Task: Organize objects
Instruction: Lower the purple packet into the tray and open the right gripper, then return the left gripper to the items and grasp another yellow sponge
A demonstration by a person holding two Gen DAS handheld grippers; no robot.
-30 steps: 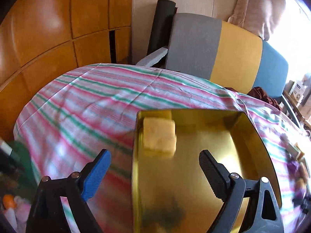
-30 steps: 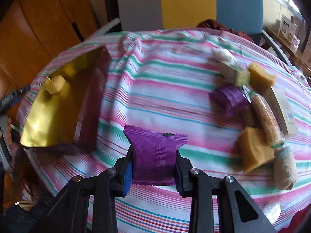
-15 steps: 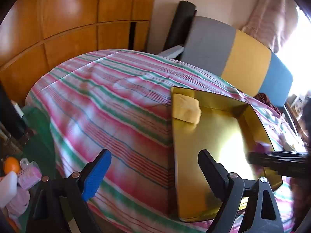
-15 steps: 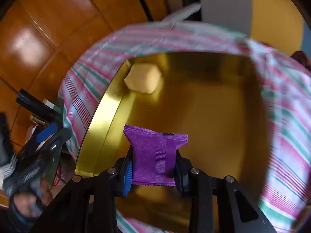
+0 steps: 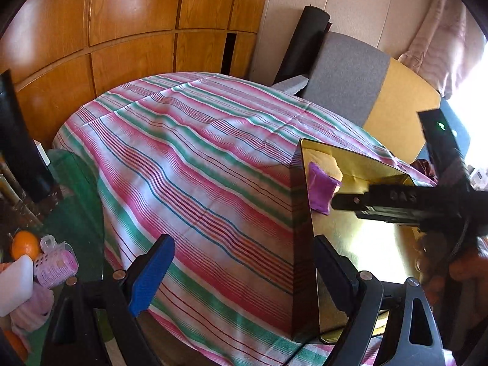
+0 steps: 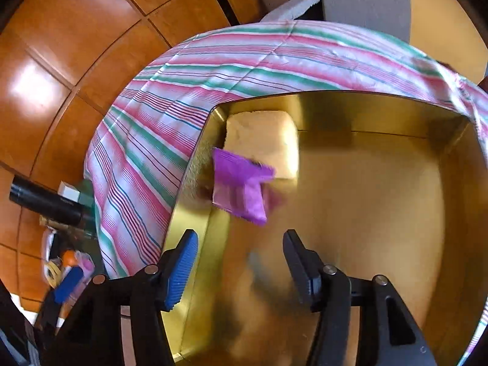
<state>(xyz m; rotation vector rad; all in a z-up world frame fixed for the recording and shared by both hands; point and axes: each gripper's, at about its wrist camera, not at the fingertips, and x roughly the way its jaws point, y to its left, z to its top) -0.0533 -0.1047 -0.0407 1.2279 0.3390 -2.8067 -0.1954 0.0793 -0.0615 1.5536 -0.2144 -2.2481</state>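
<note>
A gold tin box (image 6: pixel 366 213) stands on the striped tablecloth (image 5: pixel 189 158). A pale yellow sponge block (image 6: pixel 262 140) lies in its far left corner. A purple packet (image 6: pixel 241 189), blurred, lies against the left wall just in front of the block; it also shows in the left wrist view (image 5: pixel 320 189). My right gripper (image 6: pixel 239 271) is open and empty above the box, just behind the packet. My left gripper (image 5: pixel 241 271) is open and empty, straddling the box's near left wall (image 5: pixel 300 244).
A grey, yellow and blue chair back (image 5: pixel 366 91) stands behind the table. Wooden wall panels (image 5: pixel 122 30) are at the left. Clutter with an orange (image 5: pixel 24 244) and pink rollers (image 5: pixel 58 265) lies low beyond the table's left edge.
My right gripper opened and let go of the purple packet, which dropped into the gold box next to the yellow block. My left gripper drew back and left of the box.
</note>
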